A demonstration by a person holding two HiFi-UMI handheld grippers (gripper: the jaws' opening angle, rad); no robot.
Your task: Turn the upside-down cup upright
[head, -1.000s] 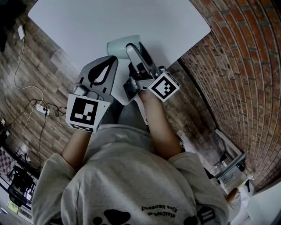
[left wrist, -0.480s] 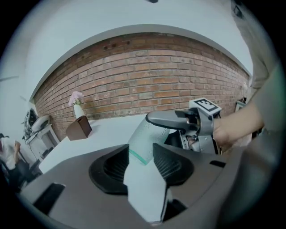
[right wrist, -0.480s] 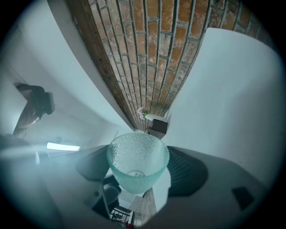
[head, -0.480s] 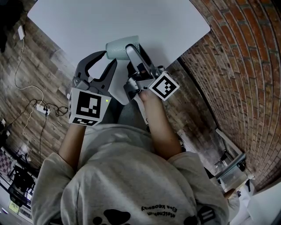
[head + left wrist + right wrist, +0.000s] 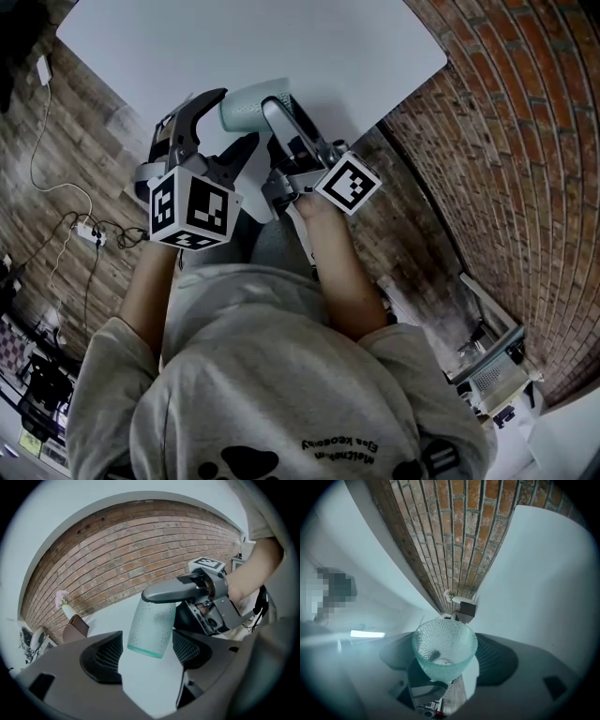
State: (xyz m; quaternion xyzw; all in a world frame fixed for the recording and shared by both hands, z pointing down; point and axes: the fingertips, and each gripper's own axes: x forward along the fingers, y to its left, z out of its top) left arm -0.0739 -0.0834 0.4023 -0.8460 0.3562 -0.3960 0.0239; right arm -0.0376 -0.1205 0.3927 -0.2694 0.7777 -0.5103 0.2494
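At the left, the left gripper [image 5: 234,120] points down towards the table [image 5: 328,47]. Its jaws are opening and already stand wide apart. The cup [image 5: 151,625] is between its two pads, rim end first, but the pads do not press on it.

In the middle, the cup is off the table, near the table's near edge. It lies about on its side with the mouth towards the left gripper, so I judge it is half way to upright.

At the right, the right gripper [image 5: 445,660] is clamped on the cup near its base and carries all of its weight.

What could go wrong, as I judge it:
- If the right gripper lets go before the left pads close, the cup drops. It is glass-like and so near the edge that it may roll off to the floor [image 5: 487,141].
- The left pads sit around the wide rim part. A grip there may slide off, because the wall narrows towards the base.
- The two grippers are very near, so their jaws may knock together and push the cup out.
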